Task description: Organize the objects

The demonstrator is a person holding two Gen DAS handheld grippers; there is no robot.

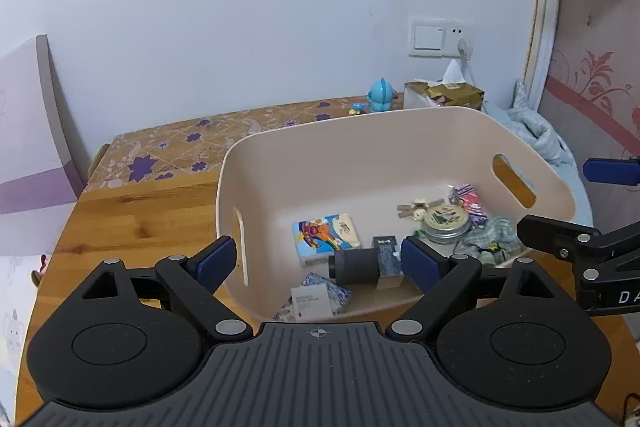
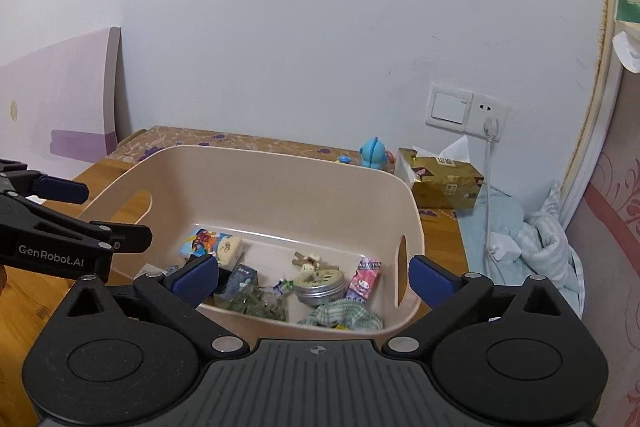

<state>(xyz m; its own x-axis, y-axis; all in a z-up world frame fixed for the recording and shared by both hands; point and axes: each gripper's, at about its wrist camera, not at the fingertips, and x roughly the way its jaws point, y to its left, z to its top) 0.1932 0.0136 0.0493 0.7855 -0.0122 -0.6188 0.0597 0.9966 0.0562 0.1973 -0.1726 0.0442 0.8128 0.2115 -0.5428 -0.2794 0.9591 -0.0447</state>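
Two handheld grippers hovered side by side above the near rim of a beige plastic storage bin (image 1: 400, 131) that sat on a wooden table (image 1: 136, 219) against a white wall. The left gripper (image 1: 316, 259) had its blue-padded fingers (image 1: 216, 261) spread wide with nothing pressed between them. The right gripper (image 2: 316, 279) was likewise spread wide and empty.

All the loose items lay on the bin's floor, below and ahead of both grippers. Under the left gripper sat a dark cylinder (image 1: 354, 265) lying on its side, its long axis running left to right, roughly in line with the gap between the pads, and touching a small dark blue box (image 1: 387, 255). Beyond it lay a colourful tissue pack (image 1: 326, 233), and nearer the rim a blue patterned packet with a white label (image 1: 316, 301).

Towards the right end of the bin were a round metal tin (image 2: 320, 285), a small cream figure keychain (image 2: 308, 265), a pink wrapped packet (image 2: 364, 279) and a crumpled checked cloth (image 2: 344, 317); these lay nearer the right gripper. A bag of green bits (image 2: 258, 303) sat between the two clusters.

Behind the bin stood a blue toy figure (image 2: 374, 153) and a gold tissue box (image 2: 440, 179). The table in front of the bin appeared free of loose items, so the sorting looked close to finished.
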